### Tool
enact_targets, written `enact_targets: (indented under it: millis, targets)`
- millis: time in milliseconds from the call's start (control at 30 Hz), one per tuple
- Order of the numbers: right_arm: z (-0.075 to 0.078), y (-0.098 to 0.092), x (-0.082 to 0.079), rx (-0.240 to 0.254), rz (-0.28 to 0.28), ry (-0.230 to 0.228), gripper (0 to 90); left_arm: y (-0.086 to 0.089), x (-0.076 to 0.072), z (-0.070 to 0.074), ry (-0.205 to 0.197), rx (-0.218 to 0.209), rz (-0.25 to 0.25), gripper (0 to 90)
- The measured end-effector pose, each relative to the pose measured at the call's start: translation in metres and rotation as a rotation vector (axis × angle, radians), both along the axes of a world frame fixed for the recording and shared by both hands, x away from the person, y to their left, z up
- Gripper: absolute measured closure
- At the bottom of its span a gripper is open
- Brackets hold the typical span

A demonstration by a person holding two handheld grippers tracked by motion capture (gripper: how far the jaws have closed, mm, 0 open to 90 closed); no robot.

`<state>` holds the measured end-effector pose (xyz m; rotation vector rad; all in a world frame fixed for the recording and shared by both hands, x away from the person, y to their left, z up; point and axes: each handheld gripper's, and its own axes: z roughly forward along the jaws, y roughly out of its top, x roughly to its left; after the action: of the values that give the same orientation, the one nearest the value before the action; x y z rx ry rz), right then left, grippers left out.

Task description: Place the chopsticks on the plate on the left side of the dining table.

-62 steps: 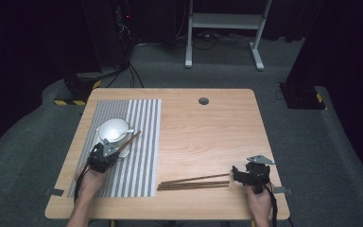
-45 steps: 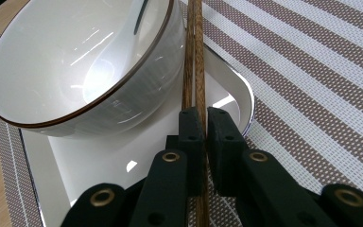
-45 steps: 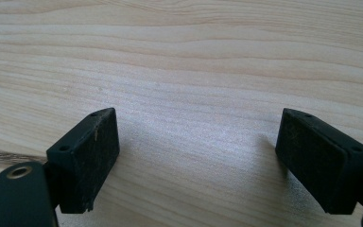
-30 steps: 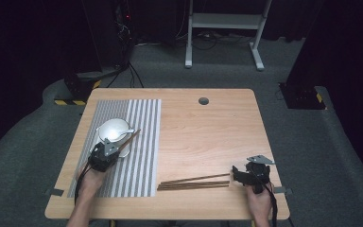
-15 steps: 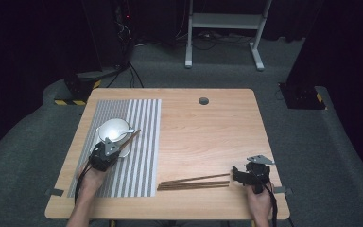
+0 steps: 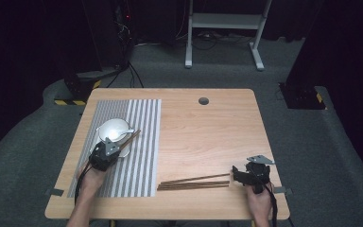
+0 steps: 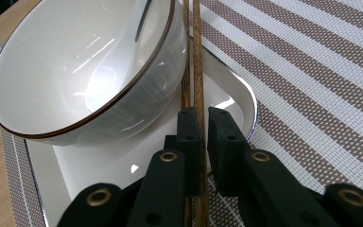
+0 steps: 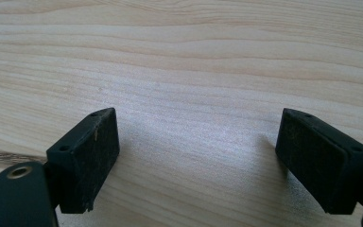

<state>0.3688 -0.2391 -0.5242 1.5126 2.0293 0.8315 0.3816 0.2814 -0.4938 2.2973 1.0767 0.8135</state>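
Note:
A white bowl with a white spoon in it stands on a white plate on the striped placemat. My left gripper is closed on a pair of brown chopsticks that lean past the bowl's right side over the plate. Its jaws have just been opening slightly, with the sticks still between the pads. My right gripper stands open low over bare wood, with nothing between its jaws. More chopsticks lie just left of it.
The wooden table has a cable hole near its far edge. A stick tip shows at the left in the right gripper view. Dark floor, cables and a white stand lie beyond the table.

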Motion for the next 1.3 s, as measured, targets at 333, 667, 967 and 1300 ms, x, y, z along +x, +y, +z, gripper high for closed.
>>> enact_targets:
  millis: [333, 667, 967, 1300]
  targets:
    - [0.000, 0.000, 0.000, 0.000, 0.000, 0.000, 13.8, 0.002, -0.003, 0.003, -0.014, -0.024, 0.009, 80.3]
    - [0.000, 0.000, 0.000, 0.000, 0.000, 0.000, 13.7, 0.005, -0.013, 0.005, -0.037, -0.078, 0.059, 72.5]
    - [0.000, 0.000, 0.000, 0.000, 0.000, 0.000, 13.7, 0.004, -0.020, 0.005, -0.051, -0.094, 0.102, 68.6]
    - [0.000, 0.000, 0.000, 0.001, -0.001, 0.001, 13.7, 0.006, -0.026, 0.000, -0.054, -0.097, 0.137, 67.6]
